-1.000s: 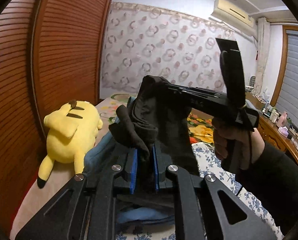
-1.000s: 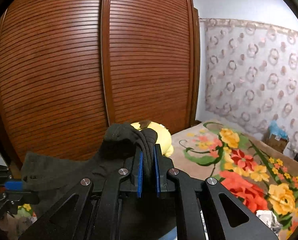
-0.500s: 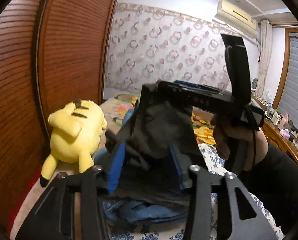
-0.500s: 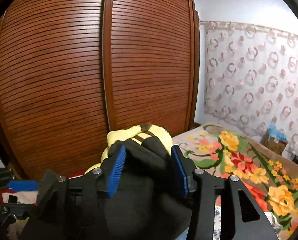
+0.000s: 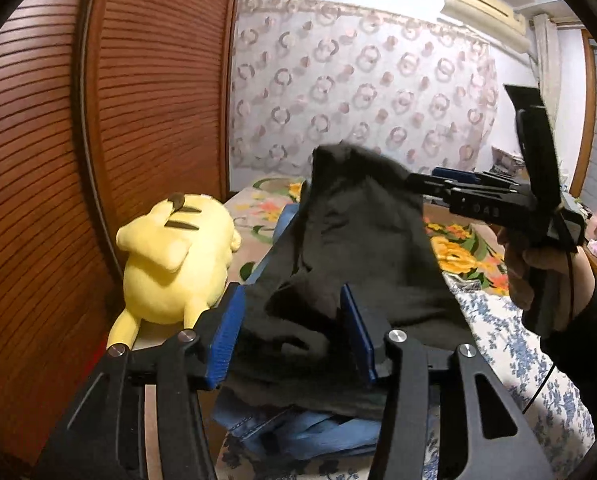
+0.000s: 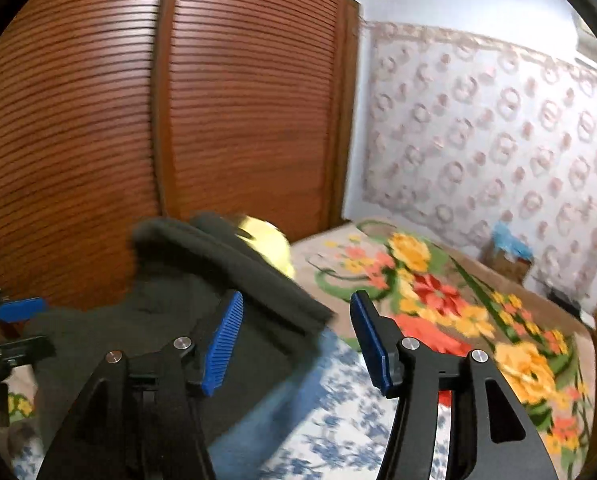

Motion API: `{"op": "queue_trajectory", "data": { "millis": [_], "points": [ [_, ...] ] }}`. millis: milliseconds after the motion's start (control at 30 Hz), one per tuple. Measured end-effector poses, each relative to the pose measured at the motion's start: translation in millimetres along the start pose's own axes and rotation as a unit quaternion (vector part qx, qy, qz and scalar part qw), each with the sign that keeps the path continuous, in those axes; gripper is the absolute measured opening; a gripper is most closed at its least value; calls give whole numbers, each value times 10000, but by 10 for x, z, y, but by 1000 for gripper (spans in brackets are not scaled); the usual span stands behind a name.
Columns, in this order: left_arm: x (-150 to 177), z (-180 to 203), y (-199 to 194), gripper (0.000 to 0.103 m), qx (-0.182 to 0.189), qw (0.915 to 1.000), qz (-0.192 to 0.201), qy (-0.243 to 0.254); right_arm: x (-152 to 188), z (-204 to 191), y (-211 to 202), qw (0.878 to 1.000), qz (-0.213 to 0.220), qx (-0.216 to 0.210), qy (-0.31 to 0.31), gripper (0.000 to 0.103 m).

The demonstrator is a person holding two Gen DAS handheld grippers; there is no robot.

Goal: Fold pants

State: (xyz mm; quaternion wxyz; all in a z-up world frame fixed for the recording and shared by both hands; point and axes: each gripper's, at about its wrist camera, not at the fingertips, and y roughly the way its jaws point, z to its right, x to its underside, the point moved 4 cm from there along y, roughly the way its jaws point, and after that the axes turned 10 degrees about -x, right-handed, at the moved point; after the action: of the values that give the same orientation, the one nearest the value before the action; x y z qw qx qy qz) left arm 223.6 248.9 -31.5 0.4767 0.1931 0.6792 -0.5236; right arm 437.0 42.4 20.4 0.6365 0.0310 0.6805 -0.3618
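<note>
Pants (image 5: 362,264), dark and bunched, lie on blue garments (image 5: 298,432) on the bed (image 6: 438,300), apparently released to settle there. Left gripper (image 5: 294,340) stands apart, cloth loose between its pads. Right gripper (image 6: 298,340) is opening, with only the cloth's edge between its pads.

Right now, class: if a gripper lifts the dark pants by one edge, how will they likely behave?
The dark pants would probably flop and drape, since they already sag in soft folds. They look thick, so likely fairly heavy. Lifting may shift the blue jeans beneath.
</note>
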Motion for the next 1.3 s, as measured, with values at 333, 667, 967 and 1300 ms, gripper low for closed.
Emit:
{"op": "queue_trajectory", "data": {
  "millis": [333,667,967,1300],
  "points": [
    [121,3,82,51,-61,9998,-191,54,-27,90,414,9972,-383,306,560,58],
    [95,70,-199,51,-31,9998,-56,172,47,-242,-197,9982,-142,40,579,58],
    [160,197,-497,64,264,9991,-30,338,269,-499,-883,9981,-39,28,620,58],
    [256,478,-833,86,694,9953,76,667,569,-808,-1594,9965,144,314,761,59]
  ]
}}
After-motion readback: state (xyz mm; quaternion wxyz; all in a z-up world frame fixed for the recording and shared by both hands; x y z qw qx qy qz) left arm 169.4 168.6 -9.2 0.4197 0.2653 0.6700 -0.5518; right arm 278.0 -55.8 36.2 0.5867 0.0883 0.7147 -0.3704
